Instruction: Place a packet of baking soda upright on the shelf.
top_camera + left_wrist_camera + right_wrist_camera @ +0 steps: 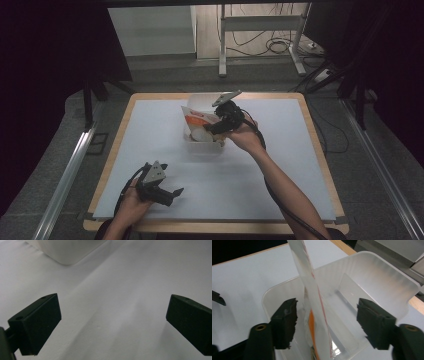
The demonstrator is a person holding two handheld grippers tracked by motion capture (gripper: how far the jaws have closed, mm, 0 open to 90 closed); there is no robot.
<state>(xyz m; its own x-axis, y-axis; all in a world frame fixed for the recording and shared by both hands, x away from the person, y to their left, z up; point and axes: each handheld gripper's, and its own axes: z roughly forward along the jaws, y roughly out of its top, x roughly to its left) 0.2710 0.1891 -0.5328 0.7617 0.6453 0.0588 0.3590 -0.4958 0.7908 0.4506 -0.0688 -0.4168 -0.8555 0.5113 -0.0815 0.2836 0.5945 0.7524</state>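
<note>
right claw [327, 325]: released, jaws either side of clear orange-printed plastic pouch [312, 302] standing in translucent white plastic tub [387, 277] | left claw [112, 325]: released, over white worktop [125, 277]

upright packet [312, 290] splits bin [387, 277], surrounding table [150, 130] bare

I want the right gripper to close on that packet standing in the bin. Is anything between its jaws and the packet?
Nothing visible is. In the right gripper view the right gripper is open with the packet standing edge-on between its jaws, clear air on both sides. The translucent bin wall rises behind the packet, not between it and either jaw.
</note>
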